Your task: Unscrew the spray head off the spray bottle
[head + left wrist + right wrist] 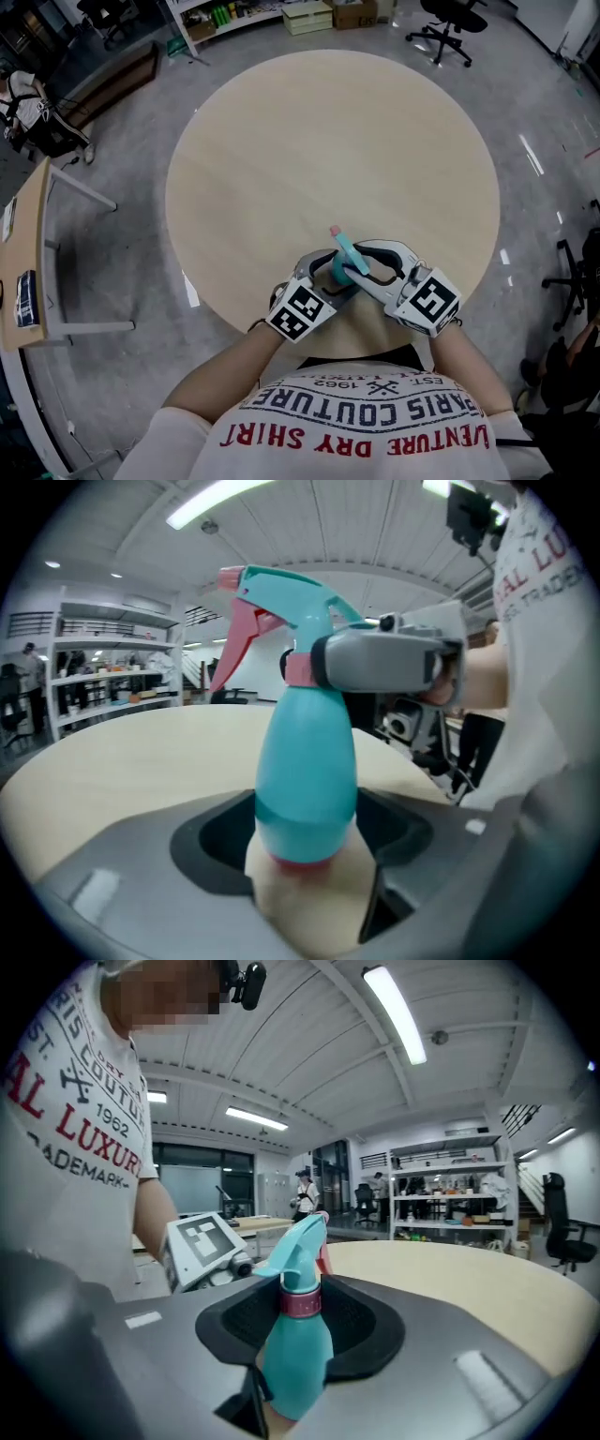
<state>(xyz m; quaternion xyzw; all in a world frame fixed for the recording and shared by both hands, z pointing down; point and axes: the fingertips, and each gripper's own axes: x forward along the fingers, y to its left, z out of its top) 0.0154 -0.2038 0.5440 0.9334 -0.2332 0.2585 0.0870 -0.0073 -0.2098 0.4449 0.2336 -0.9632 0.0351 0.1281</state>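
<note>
A pale round table [328,141] stands on a smooth grey floor [122,281]. A black office chair [448,28] sits beyond it, near low white shelves [225,21], and a wooden desk [28,253] stands to the left. Long strip lights [394,1012] run under a white panelled ceiling [309,1044]. Stocked shelving [441,1194] lines the far wall.

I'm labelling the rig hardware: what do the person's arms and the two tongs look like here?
The left tongs and right tongs are grey moulded plastic with smooth curved shells, dark-lined inside. Each carries a white cube printed with black square markers: the left cube and the right cube. The person wears a white short-sleeved T-shirt with red and dark lettering, and the forearms are uncovered.
</note>
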